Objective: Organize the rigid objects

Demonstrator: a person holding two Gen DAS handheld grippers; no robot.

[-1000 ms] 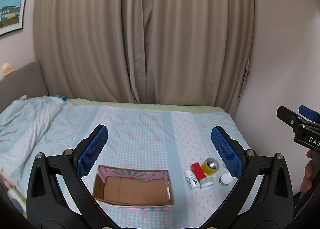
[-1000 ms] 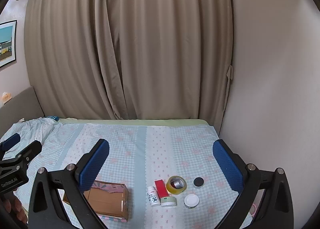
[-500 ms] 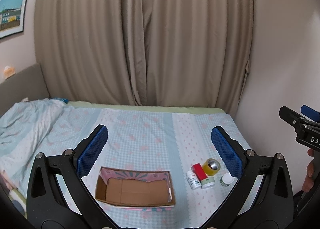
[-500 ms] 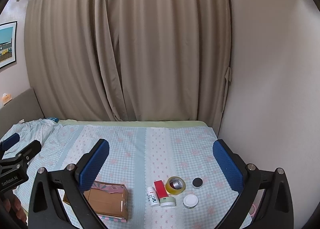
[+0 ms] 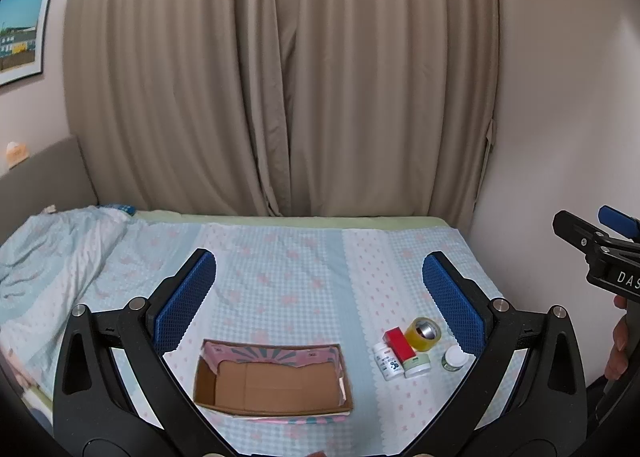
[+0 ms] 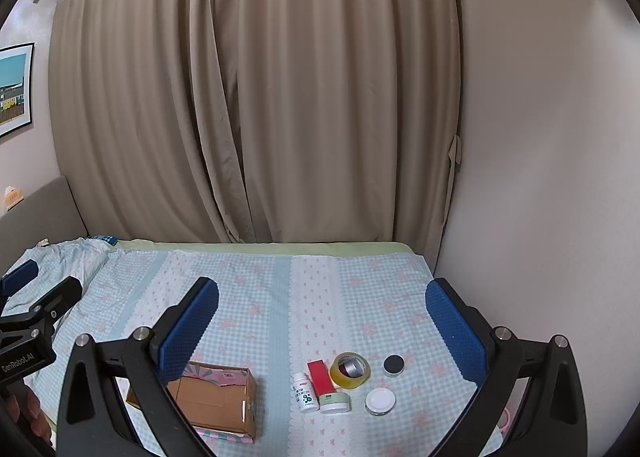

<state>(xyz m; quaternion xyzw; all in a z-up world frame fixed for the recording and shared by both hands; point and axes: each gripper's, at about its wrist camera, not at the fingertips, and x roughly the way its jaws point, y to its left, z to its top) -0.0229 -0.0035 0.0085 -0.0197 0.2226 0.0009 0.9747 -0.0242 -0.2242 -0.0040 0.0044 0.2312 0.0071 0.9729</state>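
I've tipped my left gripper up a touch; the cardboard box sits lower in view. Both it and my right gripper hover wide apart, empty, above the tape roll.

A: Bedsheet light blue check, pink flowers. Curtains beige.
B: Box brown, pink lining. Tape roll yellow, block red, small lid black.
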